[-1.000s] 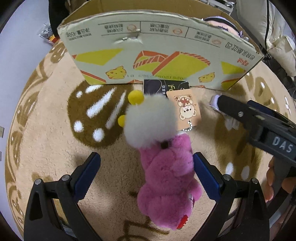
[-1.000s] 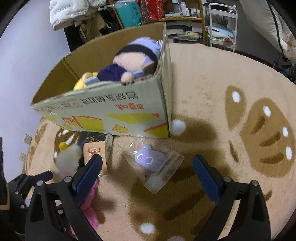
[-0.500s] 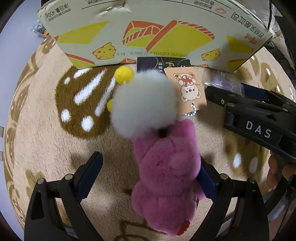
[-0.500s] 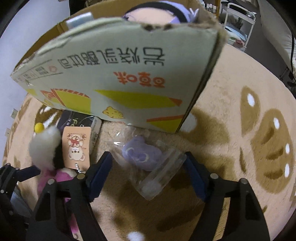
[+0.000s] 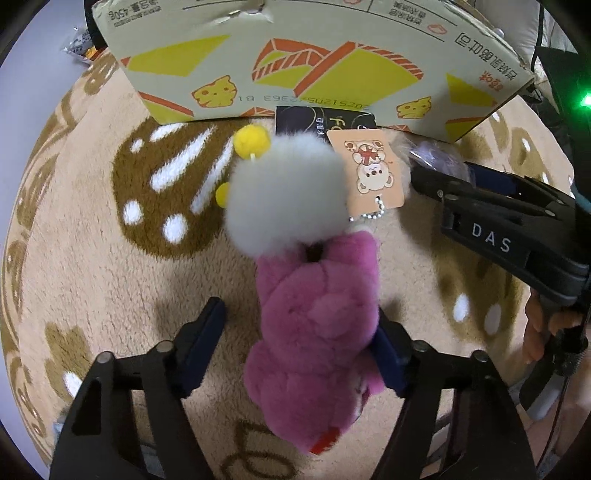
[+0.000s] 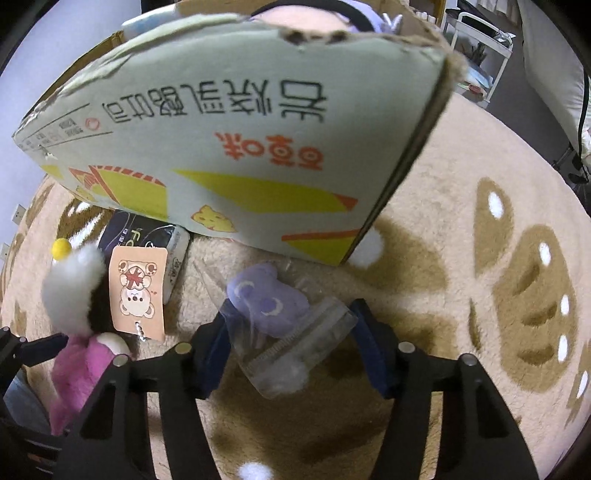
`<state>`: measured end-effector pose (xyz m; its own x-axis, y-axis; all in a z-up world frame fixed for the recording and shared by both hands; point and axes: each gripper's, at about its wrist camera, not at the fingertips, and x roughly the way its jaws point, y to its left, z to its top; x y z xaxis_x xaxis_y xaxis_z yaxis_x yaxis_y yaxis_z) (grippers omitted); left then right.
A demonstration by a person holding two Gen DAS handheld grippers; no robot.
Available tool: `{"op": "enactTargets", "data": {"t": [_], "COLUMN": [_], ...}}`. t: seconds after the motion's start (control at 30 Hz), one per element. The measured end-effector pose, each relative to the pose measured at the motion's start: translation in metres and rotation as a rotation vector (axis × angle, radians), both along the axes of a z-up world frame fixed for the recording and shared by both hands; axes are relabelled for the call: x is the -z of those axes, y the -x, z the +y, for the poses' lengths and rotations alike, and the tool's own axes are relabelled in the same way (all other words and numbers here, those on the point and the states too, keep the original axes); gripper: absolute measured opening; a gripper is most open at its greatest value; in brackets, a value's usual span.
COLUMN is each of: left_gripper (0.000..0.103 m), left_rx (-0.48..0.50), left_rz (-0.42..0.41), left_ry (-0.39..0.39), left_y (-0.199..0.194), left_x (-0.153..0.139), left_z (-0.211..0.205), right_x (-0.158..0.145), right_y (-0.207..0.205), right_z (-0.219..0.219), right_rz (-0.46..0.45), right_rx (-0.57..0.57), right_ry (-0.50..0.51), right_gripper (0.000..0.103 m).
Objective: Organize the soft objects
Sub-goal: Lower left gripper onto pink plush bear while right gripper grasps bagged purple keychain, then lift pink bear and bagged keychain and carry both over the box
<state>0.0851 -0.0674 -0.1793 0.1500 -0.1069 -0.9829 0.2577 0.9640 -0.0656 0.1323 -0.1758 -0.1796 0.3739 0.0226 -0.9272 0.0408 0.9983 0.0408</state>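
**Spotter:** Pink plush toy (image 5: 317,325) — where is it sitting for you?

**Operator:** I'm seeing it lying on the beige rug (image 5: 92,258), running from 6 o'clock up to centre in my left wrist view. My left gripper (image 5: 299,350) is straddling its body. The jaws have just been closing; the right pad is pressing into the fur, while the left pad is standing apart from it with rug showing between, so I'm not calling it clamped.

**Spotter:** And the other side?

**Operator:** My right gripper (image 6: 291,343) has also just been closing, around the clear zip bag (image 6: 291,350) holding a small purple plush (image 6: 266,299). Both pads are meeting the bag's edges and crumpling the plastic.

**Spotter:** Further out?

**Operator:** Beyond the pink body, the toy's white fluffy head (image 5: 288,195) is lying toward 12 o'clock, with a yellow pom-pom (image 5: 253,142) at its 11 and a bear hang tag (image 5: 369,173) at its 2. A dark packet (image 5: 325,120) is lying just past that, against the cardboard box (image 5: 314,59) filling the 12 o'clock edge. In my right view, a purple-capped doll (image 6: 317,16) is peeking over the box rim.
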Motion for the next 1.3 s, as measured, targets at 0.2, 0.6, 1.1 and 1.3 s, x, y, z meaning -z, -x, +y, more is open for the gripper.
{"op": "enactTargets", "data": {"t": [0.2, 0.6, 1.1, 1.3], "left_gripper": [0.046, 0.045, 0.044, 0.044], "left_rx": [0.023, -0.012, -0.038, -0.067], "left_rz": [-0.016, -0.026, -0.058, -0.095], "left_ry": [-0.002, -0.03, -0.058, -0.064], "left_y": [0.014, 0.008, -0.001, -0.007], "left_x": [-0.015, -0.021, -0.033, -0.04], "left_z": [0.01, 0.023, 0.037, 0.047], "right_x": [-0.003, -0.006, 0.001, 0.007], "right_y": [0.015, 0.016, 0.007, 0.025], "right_z": [-0.004, 0.01, 0.004, 0.023], "right_rz": [-0.011, -0.021, -0.021, -0.026], "right_rx": [-0.036, -0.065, -0.018, -0.053], "right_ry": [0.018, -0.073, -0.076, -0.017], "right_gripper": [0.062, 0.078, 0.05, 0.047]}}
